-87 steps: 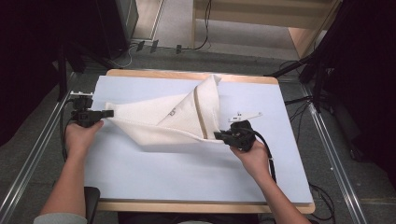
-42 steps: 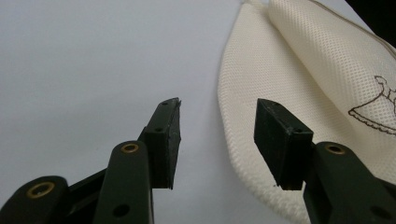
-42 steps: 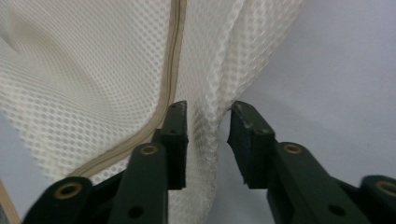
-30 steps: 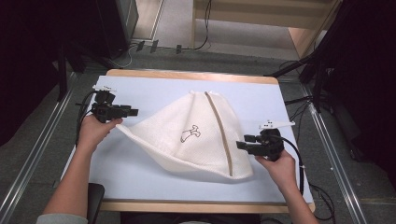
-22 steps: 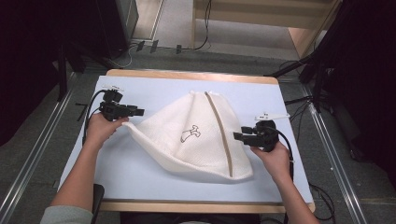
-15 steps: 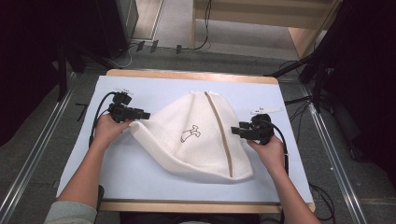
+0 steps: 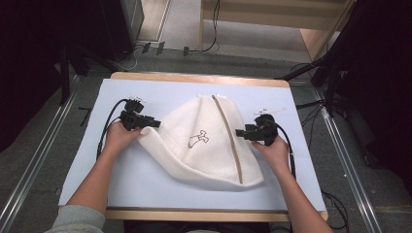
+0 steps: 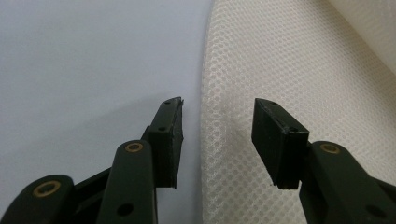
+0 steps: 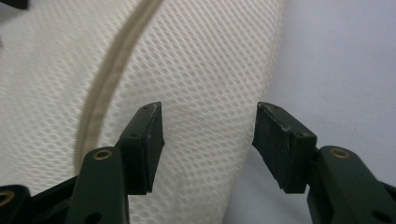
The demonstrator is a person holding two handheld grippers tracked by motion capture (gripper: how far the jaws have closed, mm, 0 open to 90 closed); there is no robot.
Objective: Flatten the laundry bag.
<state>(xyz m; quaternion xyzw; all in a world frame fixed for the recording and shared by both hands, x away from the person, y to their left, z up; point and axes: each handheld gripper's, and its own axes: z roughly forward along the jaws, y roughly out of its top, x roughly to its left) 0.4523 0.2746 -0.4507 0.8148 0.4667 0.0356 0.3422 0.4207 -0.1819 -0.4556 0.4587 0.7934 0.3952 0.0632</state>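
The white mesh bag (image 7: pixel 206 143) is lying soft and floppy mid-frame. Both grippers, left gripper (image 7: pixel 154 124) and right gripper (image 7: pixel 239 132), are straddling its side edges, jaws released; the left's have just been closing, the right's opening. Pinching those edges looks best.

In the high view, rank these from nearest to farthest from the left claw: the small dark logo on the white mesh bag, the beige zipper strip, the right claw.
1. Small dark logo on the white mesh bag, just right of the left claw.
2. Beige zipper strip, running down the bag right of centre.
3. Right claw, at the bag's right edge, only slightly past the zipper.
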